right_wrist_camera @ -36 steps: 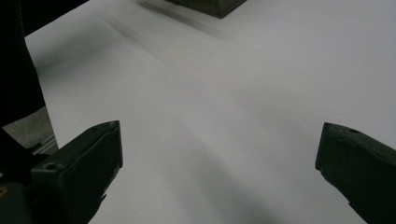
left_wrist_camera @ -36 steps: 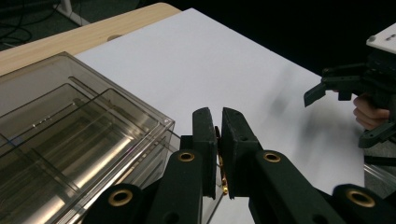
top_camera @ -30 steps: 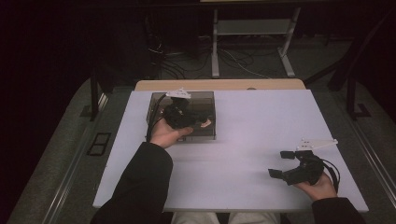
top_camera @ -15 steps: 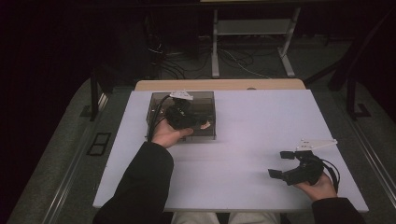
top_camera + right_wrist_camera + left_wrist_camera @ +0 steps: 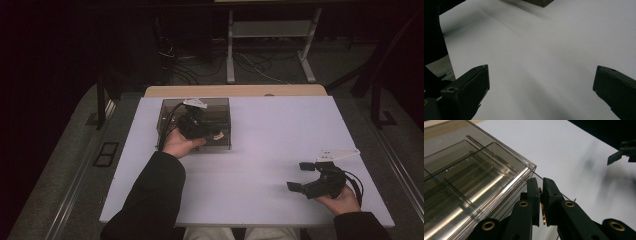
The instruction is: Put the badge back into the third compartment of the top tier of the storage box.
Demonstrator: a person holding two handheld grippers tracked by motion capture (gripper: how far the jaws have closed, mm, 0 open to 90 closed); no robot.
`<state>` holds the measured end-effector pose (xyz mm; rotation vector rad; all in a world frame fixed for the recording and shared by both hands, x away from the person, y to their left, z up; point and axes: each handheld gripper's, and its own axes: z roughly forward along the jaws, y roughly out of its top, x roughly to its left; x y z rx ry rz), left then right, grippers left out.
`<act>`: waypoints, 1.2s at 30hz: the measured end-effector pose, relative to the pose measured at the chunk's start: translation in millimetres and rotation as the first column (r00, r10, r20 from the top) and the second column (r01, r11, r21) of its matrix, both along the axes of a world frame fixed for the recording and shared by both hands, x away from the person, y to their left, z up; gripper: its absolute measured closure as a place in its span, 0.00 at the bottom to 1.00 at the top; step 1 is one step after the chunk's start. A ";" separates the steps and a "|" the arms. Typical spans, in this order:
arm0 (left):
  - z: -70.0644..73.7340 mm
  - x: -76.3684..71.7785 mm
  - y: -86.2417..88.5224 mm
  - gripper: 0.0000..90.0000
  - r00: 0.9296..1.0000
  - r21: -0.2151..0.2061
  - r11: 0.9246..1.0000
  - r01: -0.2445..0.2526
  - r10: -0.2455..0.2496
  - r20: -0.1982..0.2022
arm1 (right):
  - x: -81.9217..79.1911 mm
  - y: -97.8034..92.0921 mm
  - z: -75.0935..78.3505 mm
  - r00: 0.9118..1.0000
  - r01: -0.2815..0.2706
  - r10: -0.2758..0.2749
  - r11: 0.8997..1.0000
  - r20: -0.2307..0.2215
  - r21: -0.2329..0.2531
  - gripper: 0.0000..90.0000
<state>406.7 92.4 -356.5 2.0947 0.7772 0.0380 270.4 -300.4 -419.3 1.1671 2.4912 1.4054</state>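
A thin brass-coloured pin [image 5: 543, 213] is pinched between the closed left tongs [image 5: 541, 185], held just beside the clear divided box [image 5: 477, 177], seemingly for sorting. The right tongs [image 5: 302, 176] are spread wide and empty, kept well apart over the counter [image 5: 280, 130].

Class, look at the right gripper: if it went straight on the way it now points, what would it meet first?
Probably nothing soon: the right gripper, jaws wide open, points across the bare white table. Far ahead lies the smoky plastic box, though whether it sits in line is unclear.
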 end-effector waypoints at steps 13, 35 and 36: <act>-3.9 1.7 -6.1 0.93 1.000 0.039 0.999 0.002 -0.001 -0.021 | 0.0 -0.2 0.1 1.000 -0.001 0.001 1.000 -0.001 0.001 0.00; 0.8 -2.1 -5.4 0.67 1.000 0.030 0.999 -0.013 0.013 -0.027 | -0.1 -0.9 0.6 1.000 0.000 0.000 1.000 0.001 0.004 0.00; 1.5 -2.7 -4.9 0.65 1.000 0.026 1.000 -0.015 0.016 -0.025 | -0.1 -1.0 0.6 1.000 0.001 -0.001 1.000 0.002 0.004 0.00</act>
